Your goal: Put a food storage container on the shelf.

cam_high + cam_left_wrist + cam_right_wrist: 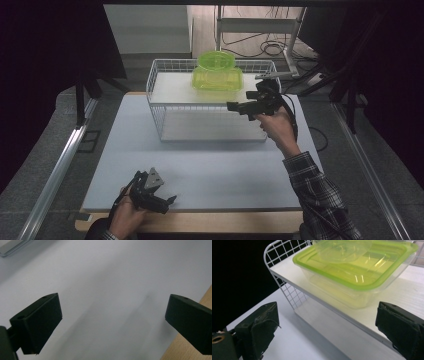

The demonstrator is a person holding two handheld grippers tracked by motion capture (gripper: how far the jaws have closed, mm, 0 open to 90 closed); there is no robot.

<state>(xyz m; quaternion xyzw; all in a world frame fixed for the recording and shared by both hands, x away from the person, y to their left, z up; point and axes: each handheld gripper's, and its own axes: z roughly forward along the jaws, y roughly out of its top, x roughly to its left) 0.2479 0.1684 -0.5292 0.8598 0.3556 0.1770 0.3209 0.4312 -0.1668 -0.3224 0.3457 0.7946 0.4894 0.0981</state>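
A rectangular clear box with a green lid [218, 79] [359, 272] sits on the upper shelf of a white wire rack [155, 82] [287, 287]. A round green-tinted bowl [216, 60] [342, 248] rests on top of the lid. My right gripper [231, 106] [327, 332] is open, held in the air just in front of the rack's right end, jaws pointing toward the box with nothing between them. My left gripper [171, 201] [112, 322] is open near the front edge of the table, low over the bare white mat.
The white mat [200, 165] [105, 277] covers a wooden table [200, 220], whose edge [200, 305] shows beside my left jaw. The rack's lower shelf [210, 125] is bare. Metal rails [55, 170] run along both sides; cables [270, 47] lie on the floor behind.
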